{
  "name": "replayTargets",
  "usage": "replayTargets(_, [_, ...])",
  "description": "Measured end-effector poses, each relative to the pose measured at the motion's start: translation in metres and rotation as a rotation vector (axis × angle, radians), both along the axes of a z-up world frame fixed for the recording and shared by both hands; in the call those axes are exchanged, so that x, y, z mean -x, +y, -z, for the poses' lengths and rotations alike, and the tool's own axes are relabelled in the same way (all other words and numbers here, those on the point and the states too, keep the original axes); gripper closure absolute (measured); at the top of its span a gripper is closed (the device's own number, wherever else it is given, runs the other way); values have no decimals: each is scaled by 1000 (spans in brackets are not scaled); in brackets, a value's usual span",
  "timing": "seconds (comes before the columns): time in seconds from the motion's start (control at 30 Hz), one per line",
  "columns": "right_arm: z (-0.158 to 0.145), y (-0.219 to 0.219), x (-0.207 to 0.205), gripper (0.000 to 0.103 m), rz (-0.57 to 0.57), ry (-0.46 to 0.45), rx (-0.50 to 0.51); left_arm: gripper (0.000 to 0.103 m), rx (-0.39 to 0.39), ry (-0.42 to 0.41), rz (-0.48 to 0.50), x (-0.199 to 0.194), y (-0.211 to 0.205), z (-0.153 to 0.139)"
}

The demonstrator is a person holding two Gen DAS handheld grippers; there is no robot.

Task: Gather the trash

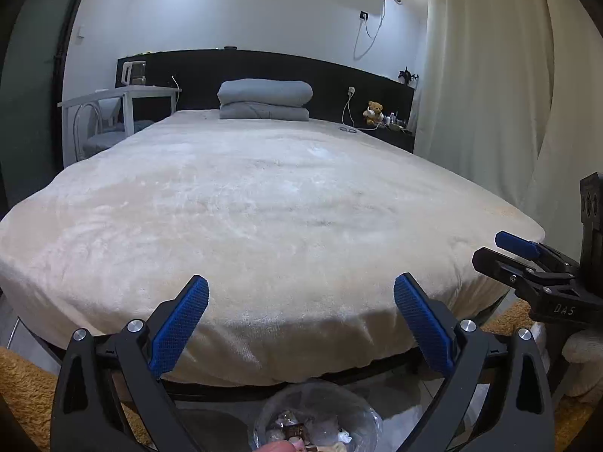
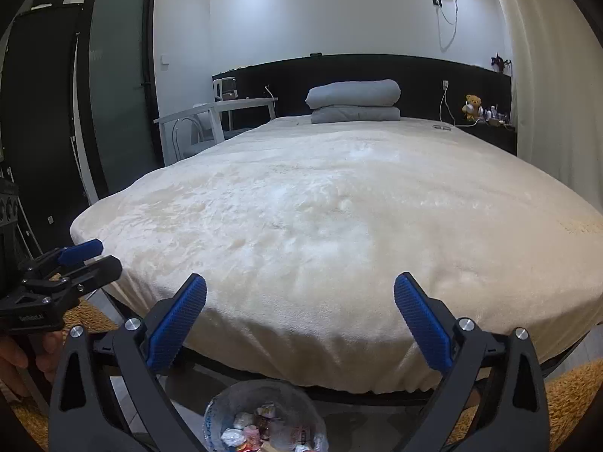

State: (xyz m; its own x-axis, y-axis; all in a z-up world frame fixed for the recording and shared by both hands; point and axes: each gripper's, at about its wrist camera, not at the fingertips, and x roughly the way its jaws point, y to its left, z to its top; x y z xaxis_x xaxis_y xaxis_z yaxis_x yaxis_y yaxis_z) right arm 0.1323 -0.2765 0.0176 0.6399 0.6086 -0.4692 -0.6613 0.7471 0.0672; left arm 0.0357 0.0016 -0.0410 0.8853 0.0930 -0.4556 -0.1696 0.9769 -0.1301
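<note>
A small bin lined with a clear bag (image 1: 316,420) stands on the floor at the foot of the bed, right below both grippers; it shows again in the right wrist view (image 2: 264,414). Crumpled wrappers and paper (image 2: 245,429) lie inside it. My left gripper (image 1: 301,293) hangs open above the bin with nothing between its blue pads (image 1: 184,324). My right gripper (image 2: 300,293) is open and empty too, with its blue pads (image 2: 422,320) spread wide. Each gripper shows at the edge of the other's view: the right gripper (image 1: 497,250) and the left gripper (image 2: 101,258).
A wide bed with a cream plush cover (image 1: 264,207) fills the view ahead, with folded grey blankets (image 1: 264,98) at its head. A white table (image 1: 124,98) stands at the left, a curtain (image 1: 482,75) and a teddy bear (image 1: 374,112) at the right. An orange rug (image 2: 573,395) covers the floor.
</note>
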Motion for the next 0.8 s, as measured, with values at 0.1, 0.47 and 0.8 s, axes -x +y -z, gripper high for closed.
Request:
replayTargets(0.1, [1,-1,-2,5,0,-5,10,6,-8,1,-7,0,1,1])
replayTargets(0.47, [1,8,11,5,-41,-60,57,6,-73,-9,-21,2,-4,3])
replayTargets(0.8, [1,10,10,5,-48,-49,54,6,-79,-4,-24,1,-4,3])
